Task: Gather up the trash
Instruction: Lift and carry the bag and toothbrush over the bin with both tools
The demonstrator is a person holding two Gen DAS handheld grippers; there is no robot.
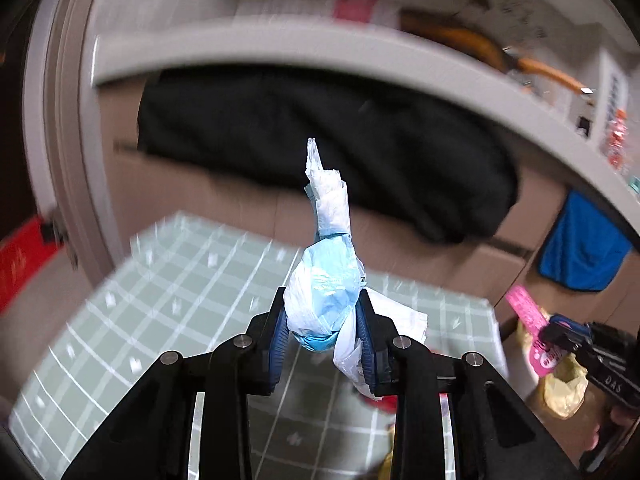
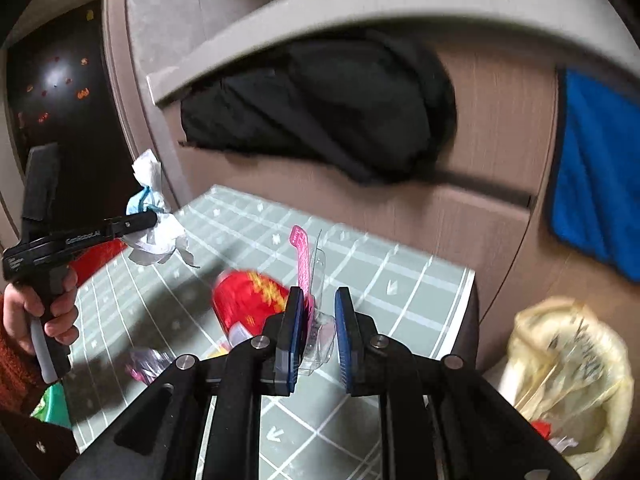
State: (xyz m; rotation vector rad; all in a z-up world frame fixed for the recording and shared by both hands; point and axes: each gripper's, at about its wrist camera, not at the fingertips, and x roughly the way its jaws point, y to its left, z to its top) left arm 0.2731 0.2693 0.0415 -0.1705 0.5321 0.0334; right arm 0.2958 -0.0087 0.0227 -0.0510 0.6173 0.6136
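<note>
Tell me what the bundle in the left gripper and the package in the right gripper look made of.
Bundle: thin white and light blue tissue or nonwoven sheet, matte, crumpled and twisted; a mask or diaper perhaps. Package: clear glossy plastic blister with a pink printed card, see-through with highlights.

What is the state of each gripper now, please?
Left gripper: shut on a white and blue tissue wad.
Right gripper: shut on a pink and clear plastic package.

Motion blur smears the red wrapper (image 2: 250, 300) and yellow bag (image 2: 568, 372), whose lower part the frame edge crops.
</note>
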